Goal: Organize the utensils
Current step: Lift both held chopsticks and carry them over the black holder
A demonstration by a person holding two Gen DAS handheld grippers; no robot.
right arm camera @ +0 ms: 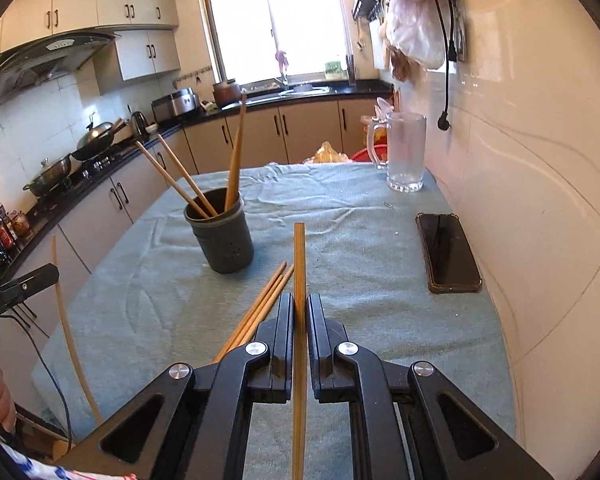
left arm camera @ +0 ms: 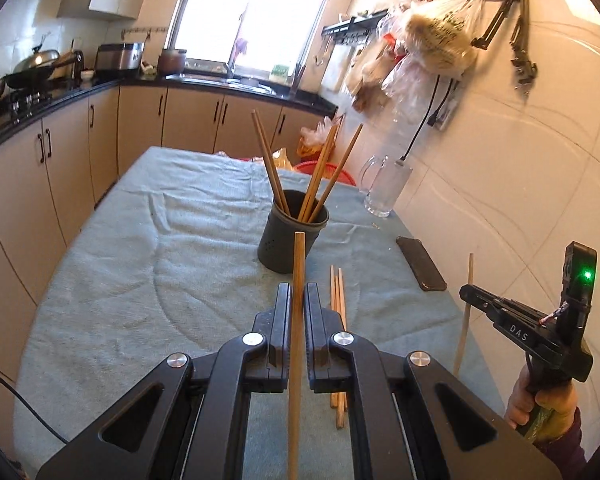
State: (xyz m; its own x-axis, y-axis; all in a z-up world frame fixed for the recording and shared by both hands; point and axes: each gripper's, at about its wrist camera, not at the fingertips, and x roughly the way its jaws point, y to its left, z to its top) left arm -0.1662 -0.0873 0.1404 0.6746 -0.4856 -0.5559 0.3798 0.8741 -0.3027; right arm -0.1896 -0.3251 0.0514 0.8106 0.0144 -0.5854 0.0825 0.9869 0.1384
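Note:
A dark grey utensil cup (left arm camera: 292,240) (right arm camera: 222,236) stands on the cloth-covered table and holds several wooden chopsticks. My left gripper (left arm camera: 297,296) is shut on one wooden chopstick (left arm camera: 298,264), held upright above the table just short of the cup. My right gripper (right arm camera: 300,304) is shut on another wooden chopstick (right arm camera: 299,256), right of the cup. Three loose chopsticks (left arm camera: 338,300) (right arm camera: 266,304) lie on the cloth between the grippers. The right gripper with its chopstick also shows in the left wrist view (left arm camera: 466,292), and the left gripper in the right wrist view (right arm camera: 56,276).
A black phone (left arm camera: 420,263) (right arm camera: 446,256) lies on the cloth near the right wall. A glass mug (left arm camera: 386,188) (right arm camera: 404,152) stands at the far right corner. Kitchen counters and cabinets (left arm camera: 60,152) run along the left and back. Bags hang on the wall (left arm camera: 428,48).

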